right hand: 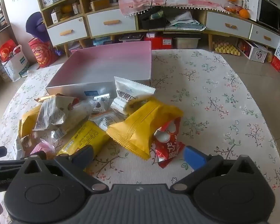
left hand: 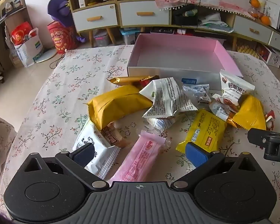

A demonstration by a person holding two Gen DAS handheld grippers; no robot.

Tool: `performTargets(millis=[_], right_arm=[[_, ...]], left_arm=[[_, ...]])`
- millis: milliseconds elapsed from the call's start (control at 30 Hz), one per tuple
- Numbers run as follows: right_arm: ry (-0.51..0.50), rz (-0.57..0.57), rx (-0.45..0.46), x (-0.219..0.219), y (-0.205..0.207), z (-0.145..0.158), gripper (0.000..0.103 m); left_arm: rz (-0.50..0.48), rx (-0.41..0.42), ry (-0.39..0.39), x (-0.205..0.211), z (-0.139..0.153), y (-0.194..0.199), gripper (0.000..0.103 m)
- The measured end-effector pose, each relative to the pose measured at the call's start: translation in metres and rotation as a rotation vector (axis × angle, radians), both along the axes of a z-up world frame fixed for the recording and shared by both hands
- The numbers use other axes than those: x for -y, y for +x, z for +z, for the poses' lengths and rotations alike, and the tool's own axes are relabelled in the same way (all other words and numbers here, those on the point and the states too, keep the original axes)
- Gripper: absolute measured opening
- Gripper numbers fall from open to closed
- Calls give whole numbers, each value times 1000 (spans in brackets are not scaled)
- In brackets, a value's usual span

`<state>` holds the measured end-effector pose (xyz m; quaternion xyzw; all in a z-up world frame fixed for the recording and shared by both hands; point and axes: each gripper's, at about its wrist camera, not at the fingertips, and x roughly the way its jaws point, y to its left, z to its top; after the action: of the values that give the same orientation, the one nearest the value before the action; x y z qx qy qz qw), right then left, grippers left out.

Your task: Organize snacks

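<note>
A pile of wrapped snacks lies on the flowered tablecloth in front of a shallow pink-lined box (left hand: 179,56) (right hand: 106,65), which holds nothing. My left gripper (left hand: 140,154) hangs open just above a pink snack bar (left hand: 140,158), its fingers either side of it and not touching. Close by are a long yellow pack (left hand: 119,102), a white printed pack (left hand: 166,97) and a flat yellow pack (left hand: 207,130). My right gripper (right hand: 139,155) is open over a yellow pouch (right hand: 145,127) and a red packet (right hand: 168,145). A white nut pack (right hand: 128,95) leans on the box.
The round table (right hand: 224,97) has bare cloth to the right of the pile and at the left (left hand: 52,93). Behind it stands a low cabinet with drawers (right hand: 112,24). Bags (left hand: 28,44) sit on the floor at the left. The right gripper's body (left hand: 270,143) shows in the left wrist view.
</note>
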<state>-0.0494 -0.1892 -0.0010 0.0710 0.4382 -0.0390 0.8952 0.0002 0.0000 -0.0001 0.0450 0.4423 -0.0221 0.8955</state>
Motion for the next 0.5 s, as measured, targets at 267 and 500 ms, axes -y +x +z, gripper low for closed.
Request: performTargets(millis=[267,500], right_arm=[[1,6,-1,0,0,0,90],[-8,9,7,-2,1,0,90]], left_arm=[[-3,-10,-10,2,-1,3,103],[3,-8,-22,-2,-1,3,103]])
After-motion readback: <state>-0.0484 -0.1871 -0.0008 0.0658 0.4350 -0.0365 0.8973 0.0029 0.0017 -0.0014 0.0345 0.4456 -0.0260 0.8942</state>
